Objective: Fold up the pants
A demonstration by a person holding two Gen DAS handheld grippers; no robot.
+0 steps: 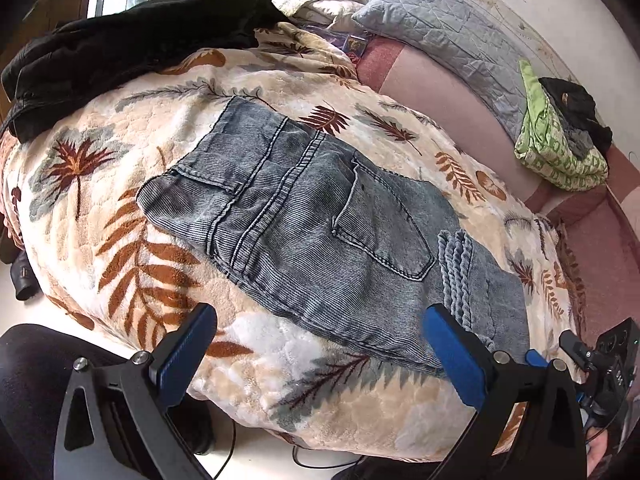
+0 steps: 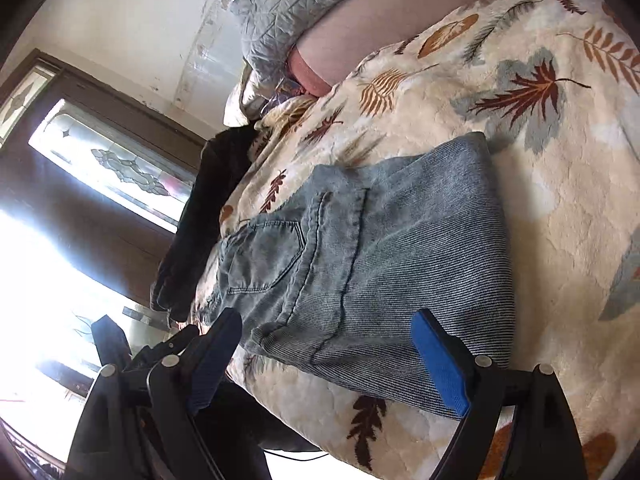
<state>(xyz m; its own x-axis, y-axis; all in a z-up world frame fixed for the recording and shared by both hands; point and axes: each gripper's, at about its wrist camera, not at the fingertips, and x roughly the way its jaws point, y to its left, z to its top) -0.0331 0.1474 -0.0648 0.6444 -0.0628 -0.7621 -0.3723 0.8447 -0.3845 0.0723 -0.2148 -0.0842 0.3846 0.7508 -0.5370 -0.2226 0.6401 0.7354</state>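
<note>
Folded jeans [image 1: 320,216] lie flat on a bed, on a cream blanket [image 1: 120,208] printed with rust and grey leaves; back pocket [image 1: 380,236] faces up, waistband end toward the far left, a ribbed patch at the near right edge. Left gripper [image 1: 320,344] hangs over the near edge of the bed, its blue-padded fingers [image 1: 452,352] spread wide and holding nothing; the right-hand finger sits over the near right corner of the jeans, whether touching cannot be told. Right gripper [image 2: 328,344] also stands wide open and empty, its fingers [image 2: 440,364] to either side of the near edge of the jeans [image 2: 360,248] in its own view, with cloth seen between them but not pinched. Dark jacket [image 1: 132,48] heaped on the far left of the blanket. Grey quilted pillow [image 1: 448,28] against the far wall, right of the jacket. Green patterned cloth [image 1: 556,148] bundled with dark clothing on the pink sheet [image 1: 440,92], far right, well apart from the jeans. Right wrist view shows a window with patterned glass [image 2: 112,164] beyond the jacket [image 2: 200,220], bright with glare. A cable trails on the floor under the near edge of the bed.
</note>
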